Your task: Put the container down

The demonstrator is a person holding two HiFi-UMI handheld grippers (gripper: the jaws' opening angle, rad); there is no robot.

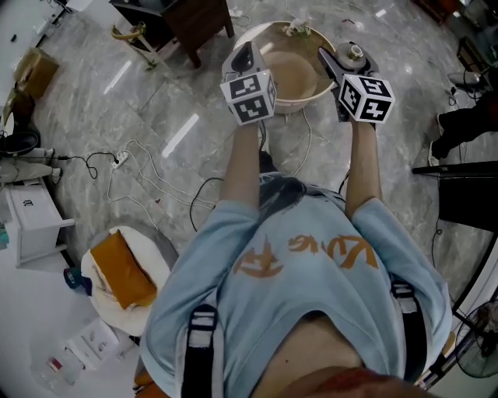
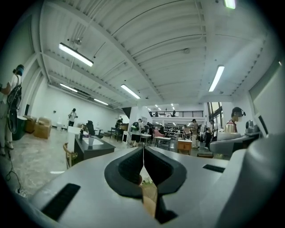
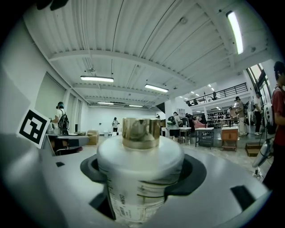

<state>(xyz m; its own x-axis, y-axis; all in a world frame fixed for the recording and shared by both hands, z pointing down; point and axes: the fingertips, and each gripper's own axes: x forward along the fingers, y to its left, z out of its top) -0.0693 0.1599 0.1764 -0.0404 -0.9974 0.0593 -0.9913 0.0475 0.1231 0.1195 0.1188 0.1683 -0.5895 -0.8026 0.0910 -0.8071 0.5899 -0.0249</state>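
A white container with a gold cap [image 3: 139, 171] stands upright between the jaws of my right gripper [image 3: 140, 178], which is shut on its body. In the head view the container's cap [image 1: 355, 53] shows at the tip of the right gripper [image 1: 345, 61], held above the right rim of a round beige table [image 1: 310, 96]. My left gripper [image 1: 247, 56] hovers over the table's left rim. Its jaws are shut, pads [image 2: 129, 169] pressed together, and I see nothing held between them.
A small plant [image 1: 296, 29] sits at the table's far edge. A dark wooden chair [image 1: 194, 19] stands behind on the left. Cables [image 1: 148, 180] trail over the marble floor. A white stool with an orange cushion [image 1: 120, 272] and a white cabinet [image 1: 31, 221] are at my left.
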